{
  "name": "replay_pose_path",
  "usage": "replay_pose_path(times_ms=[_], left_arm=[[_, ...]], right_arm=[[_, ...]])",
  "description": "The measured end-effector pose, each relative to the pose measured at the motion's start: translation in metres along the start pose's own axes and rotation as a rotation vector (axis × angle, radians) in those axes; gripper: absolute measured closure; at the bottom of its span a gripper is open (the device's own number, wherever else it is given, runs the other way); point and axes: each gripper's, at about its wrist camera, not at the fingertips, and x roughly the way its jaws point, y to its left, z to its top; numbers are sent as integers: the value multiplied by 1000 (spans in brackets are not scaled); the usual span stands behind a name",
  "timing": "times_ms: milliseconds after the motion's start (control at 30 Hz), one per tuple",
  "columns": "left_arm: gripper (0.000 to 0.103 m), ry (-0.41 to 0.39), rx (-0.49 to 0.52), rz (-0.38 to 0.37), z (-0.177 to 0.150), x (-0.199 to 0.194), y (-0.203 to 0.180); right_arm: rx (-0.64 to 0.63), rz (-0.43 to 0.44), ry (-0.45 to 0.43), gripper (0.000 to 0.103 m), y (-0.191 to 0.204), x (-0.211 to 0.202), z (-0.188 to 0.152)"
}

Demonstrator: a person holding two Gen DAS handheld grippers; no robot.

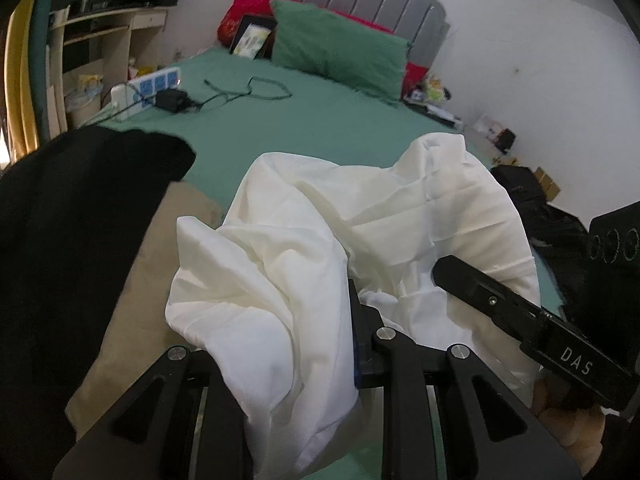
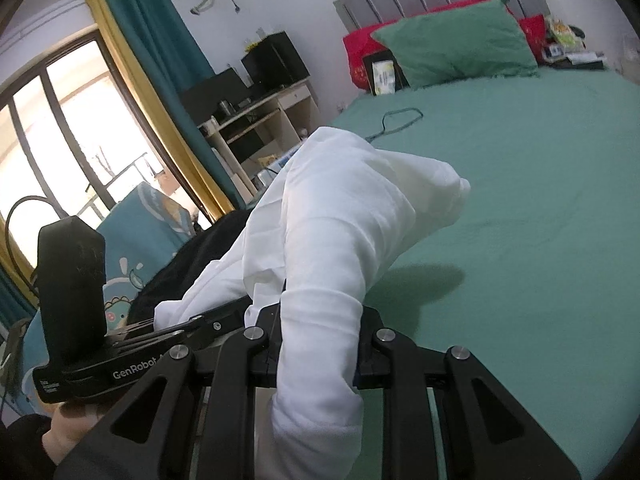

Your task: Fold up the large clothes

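A large white garment [image 1: 360, 220] is bunched up and lifted over the green bed [image 1: 248, 132]. My left gripper [image 1: 296, 332] is shut on a thick fold of it; the cloth hides the left finger. The right gripper's finger shows in the left wrist view [image 1: 480, 292] at the garment's right side. In the right wrist view my right gripper [image 2: 318, 336] is shut on another fold of the white garment [image 2: 352, 208], which drapes down between the fingers and rises up and away to the left.
A black garment [image 1: 72, 220] and a beige cloth [image 1: 148, 300] lie at the left. A green pillow [image 1: 340, 48], a red pillow [image 1: 248, 4], a power strip with charger [image 1: 160, 88] and a cord [image 1: 256, 88] lie farther up the bed. A desk [image 2: 256, 120] and window stand left.
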Motion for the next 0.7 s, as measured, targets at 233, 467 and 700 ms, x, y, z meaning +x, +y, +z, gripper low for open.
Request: replay_pose_path(times_ms=[233,467,700], left_arm=[[80,25,-28,35,3,26,15],[80,129,-129,121,-5,53,42],[77,153,-156,154,-10,57,49]], right_arm=[[64,7,29,82,-23,33,-8],[124,-52,99,78,-44,55,-23],[170,-102,151,62,-57,54,-26]])
